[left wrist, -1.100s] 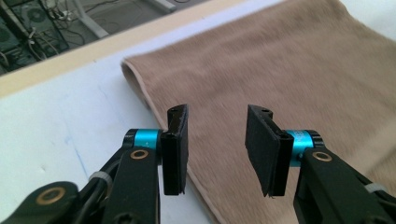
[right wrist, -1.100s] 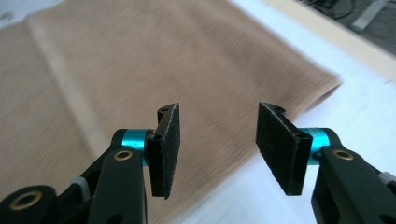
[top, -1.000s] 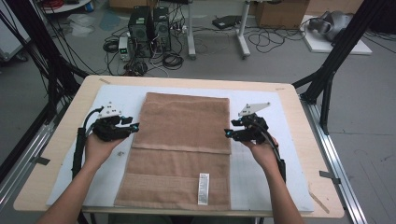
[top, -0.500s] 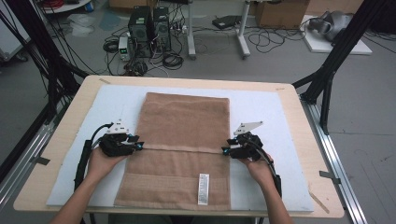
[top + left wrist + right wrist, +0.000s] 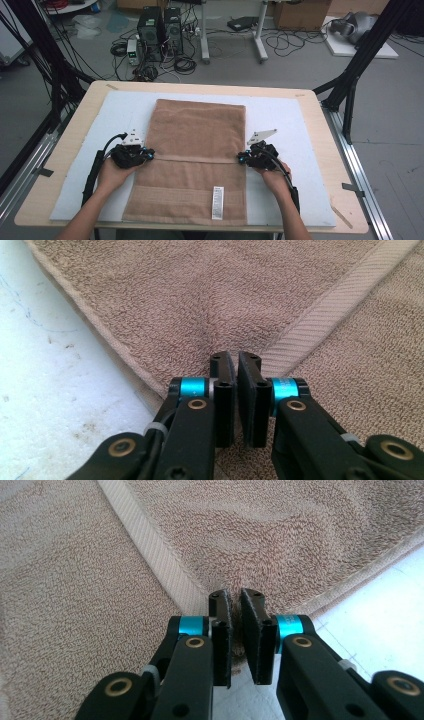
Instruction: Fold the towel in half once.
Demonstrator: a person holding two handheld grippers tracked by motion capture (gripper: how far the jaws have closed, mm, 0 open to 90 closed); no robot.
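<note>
Left gripper: my jaws just closed, pinching the brown terry towel at its left edge.
Right gripper: just closed too, clamping the right edge.

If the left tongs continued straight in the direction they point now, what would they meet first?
The brown towel itself. The left tongs are shut on its folded edge and point across it, so they would push into the terry cloth just ahead; depth beyond that is unclear.
</note>
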